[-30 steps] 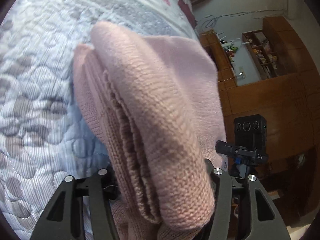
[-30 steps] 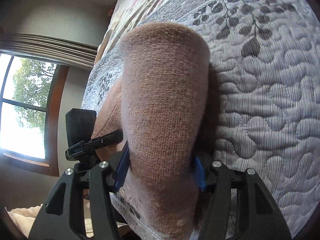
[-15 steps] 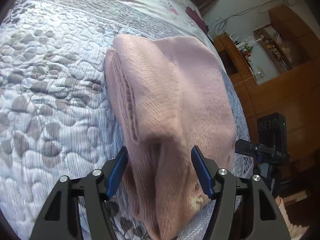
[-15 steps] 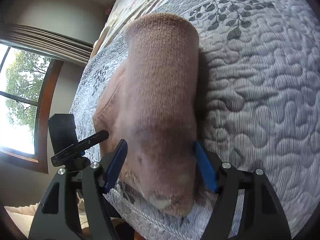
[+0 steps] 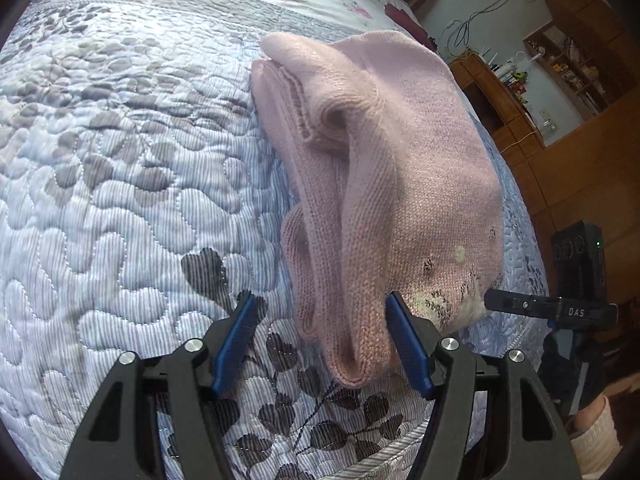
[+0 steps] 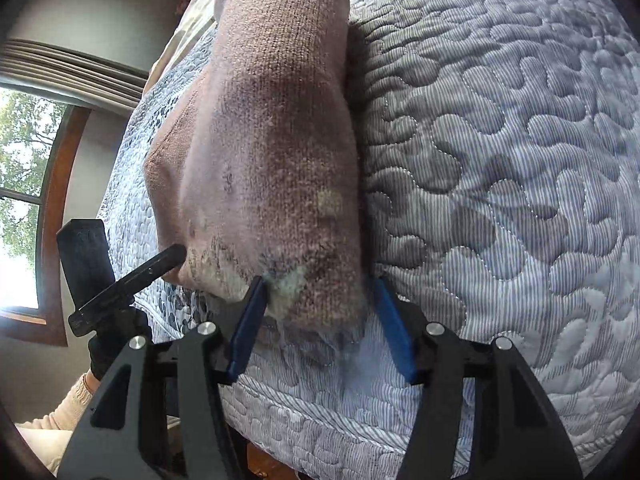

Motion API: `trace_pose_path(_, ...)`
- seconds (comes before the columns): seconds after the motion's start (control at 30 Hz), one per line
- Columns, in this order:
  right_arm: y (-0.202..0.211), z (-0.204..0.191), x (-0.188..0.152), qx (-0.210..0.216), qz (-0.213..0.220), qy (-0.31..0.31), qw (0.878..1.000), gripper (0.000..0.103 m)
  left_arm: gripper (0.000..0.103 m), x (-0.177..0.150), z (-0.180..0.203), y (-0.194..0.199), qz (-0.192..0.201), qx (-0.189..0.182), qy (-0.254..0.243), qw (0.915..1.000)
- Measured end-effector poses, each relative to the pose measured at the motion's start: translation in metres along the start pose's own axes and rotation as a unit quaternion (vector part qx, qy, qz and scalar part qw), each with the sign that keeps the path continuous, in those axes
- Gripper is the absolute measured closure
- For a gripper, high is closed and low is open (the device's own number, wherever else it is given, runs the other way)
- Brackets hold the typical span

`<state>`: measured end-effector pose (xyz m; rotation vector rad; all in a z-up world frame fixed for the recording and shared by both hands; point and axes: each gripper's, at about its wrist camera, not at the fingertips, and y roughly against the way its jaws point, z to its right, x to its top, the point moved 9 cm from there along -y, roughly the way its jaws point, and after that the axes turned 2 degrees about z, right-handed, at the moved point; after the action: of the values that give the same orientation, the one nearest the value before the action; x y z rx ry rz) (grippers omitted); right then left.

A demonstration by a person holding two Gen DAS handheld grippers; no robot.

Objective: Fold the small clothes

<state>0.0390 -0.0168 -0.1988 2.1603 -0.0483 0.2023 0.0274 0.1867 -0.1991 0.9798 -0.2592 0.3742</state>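
Note:
A folded pink knitted garment lies on the quilted bedspread near the bed's edge. My left gripper is open, its blue pads on either side of the garment's near left end, and the cloth lies slack between them. In the right wrist view the same garment looks brownish pink, with a pale pattern at its near end. My right gripper is open too, its blue pads spread around that near right end. The other gripper shows in each view.
The blue-grey quilt with leaf print covers the bed to both sides of the garment. Its front edge runs just below my grippers. Wooden shelving stands beyond the bed at right; a window is at left.
Both grippers have opened and let go of the garment, which has dropped from a raised fold to lie on the quilt. Both have drawn back toward the bed's edge.

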Motion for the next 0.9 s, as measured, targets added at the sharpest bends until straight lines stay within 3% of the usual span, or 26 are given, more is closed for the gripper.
trace_pose_path(0.13,0.016,-0.009,-0.004,-0.013,0.017,0.008,1.0,0.047,0.037,-0.004,0.004,0.015,0.002,0.023,-0.004,0.9997)
trace_pose_path(0.2,0.038,-0.009,-0.007,-0.038,0.031,0.02,0.999,0.04,0.037,-0.006,0.007,0.028,0.007,0.037,-0.003,0.9993)
trace_pose_path(0.27,0.051,-0.016,-0.014,-0.069,0.048,0.03,0.996,0.025,0.034,-0.008,0.011,0.043,0.013,0.05,-0.001,0.9986)
trace_pose_path(0.37,0.072,-0.027,-0.026,-0.118,0.065,0.049,0.99,0.017,0.028,-0.016,0.021,0.066,0.023,0.086,-0.01,0.996)
trace_pose_path(0.5,0.089,-0.045,-0.046,-0.166,0.078,0.071,0.98,0.013,0.023,-0.026,0.039,0.092,0.033,0.12,-0.038,0.9914)
trace_pose_path(0.63,0.095,-0.063,-0.062,-0.173,0.082,0.073,0.979,0.012,0.021,-0.036,0.051,0.111,0.036,0.153,-0.049,0.9863)
trace_pose_path(0.77,0.103,-0.072,-0.072,-0.207,0.085,0.075,0.972,0.011,0.021,-0.044,0.059,0.126,0.043,0.181,-0.052,0.9813)
trace_pose_path(0.9,0.118,-0.082,-0.077,-0.224,0.105,0.084,0.965,0.009,0.021,-0.048,0.068,0.141,0.053,0.19,-0.061,0.9785)
